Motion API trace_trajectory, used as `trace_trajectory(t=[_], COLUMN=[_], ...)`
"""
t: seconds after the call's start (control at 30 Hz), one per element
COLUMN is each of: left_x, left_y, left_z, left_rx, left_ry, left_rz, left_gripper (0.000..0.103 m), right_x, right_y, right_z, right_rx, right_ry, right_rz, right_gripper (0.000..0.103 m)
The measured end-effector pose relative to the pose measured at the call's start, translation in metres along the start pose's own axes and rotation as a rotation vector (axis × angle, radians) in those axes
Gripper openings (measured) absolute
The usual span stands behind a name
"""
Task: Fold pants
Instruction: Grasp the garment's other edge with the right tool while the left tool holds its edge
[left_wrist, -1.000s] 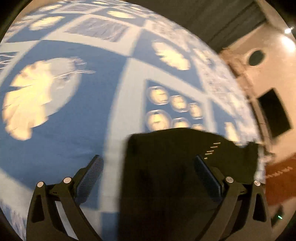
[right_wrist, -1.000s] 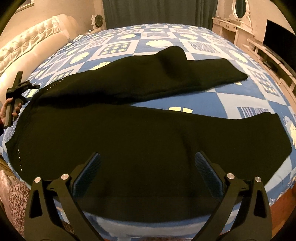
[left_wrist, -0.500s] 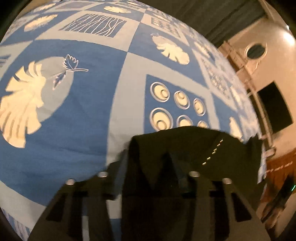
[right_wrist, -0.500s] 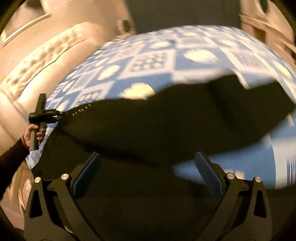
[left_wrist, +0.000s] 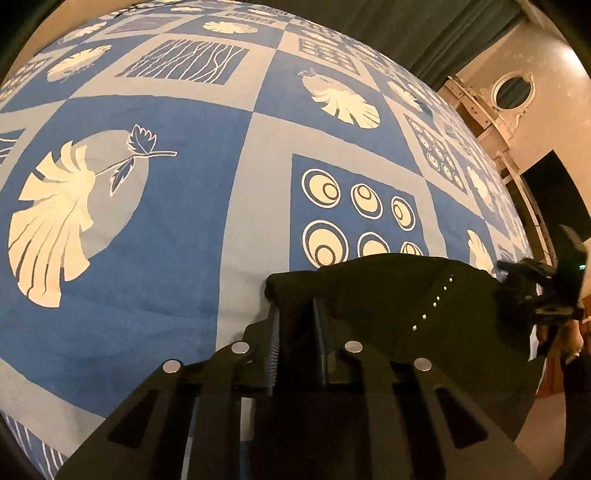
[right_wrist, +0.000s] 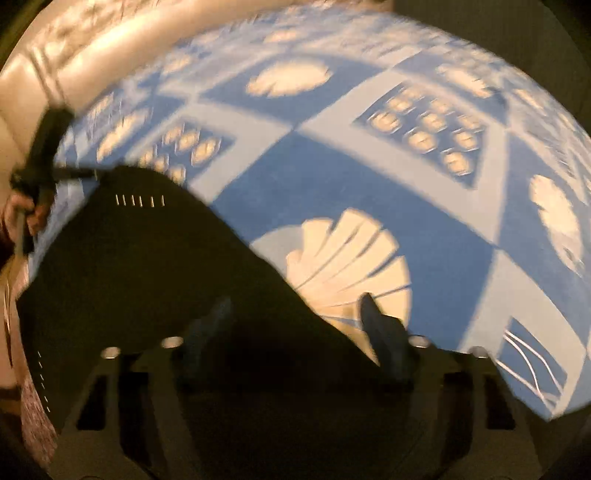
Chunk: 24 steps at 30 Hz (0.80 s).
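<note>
Bed surface: blue and grey patchwork bedspread (left_wrist: 192, 221) with cream leaf, ring and wavy-line squares, filling both views. Room around it: dark curtain (left_wrist: 424, 26) behind the bed, beige wall with oval mirror (left_wrist: 514, 90) over pale furniture, dark TV screen (left_wrist: 554, 195) at right. Cream tufted headboard (right_wrist: 74, 55) top left in the right wrist view, which is motion-blurred.

Counts: one pair of black pants (left_wrist: 406, 314), two grippers, one row of small silver studs on the fabric in the left view, two stud rows in the right view.

Pants lying on the bedspread at its near edge, one corner bunched up by the left gripper, the rest spreading dark under both cameras (right_wrist: 147, 277).

Left gripper (left_wrist: 295, 321): pointed steeply down, jaws just closed in, nearly together, pinching a raised fold of the pants at the cloth's edge. Seen from the right view at far left (right_wrist: 86, 172), gripped by a hand (right_wrist: 22, 214), tips at the pants corner.

Right gripper (right_wrist: 295, 314): also angled down, jaws just been closing, about halfway, pants edge lying between the fingers but pads apart from it, left finger over black cloth, right finger over the cream leaf print. Visible at right edge of the left view (left_wrist: 535, 291), blurred.
</note>
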<state>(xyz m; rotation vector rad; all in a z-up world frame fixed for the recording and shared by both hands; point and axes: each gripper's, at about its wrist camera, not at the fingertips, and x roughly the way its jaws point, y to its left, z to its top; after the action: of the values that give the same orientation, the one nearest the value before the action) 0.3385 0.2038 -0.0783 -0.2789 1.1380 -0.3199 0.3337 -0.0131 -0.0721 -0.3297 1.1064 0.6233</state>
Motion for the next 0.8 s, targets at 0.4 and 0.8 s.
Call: trace_trajectory(t=[0.4,0.8], left_x=[-0.019,-0.103], left_y=[0.005,-0.017], left_z=[-0.005,-0.052], left_rx=[-0.042,-0.083], left_ry=[-0.069,-0.206], left_rz=[-0.079,-0.272], left_gripper=[0.007,0.007], right_x=[-0.048,-0.127], right_y=[0.035,0.136], right_z=[-0.018,-0.127], right_rx=[-0.025,-0.135], right_ry=[-0.139,-0.382], right_rz=[0.013,-0.128], right_gripper=[0.008,0.009])
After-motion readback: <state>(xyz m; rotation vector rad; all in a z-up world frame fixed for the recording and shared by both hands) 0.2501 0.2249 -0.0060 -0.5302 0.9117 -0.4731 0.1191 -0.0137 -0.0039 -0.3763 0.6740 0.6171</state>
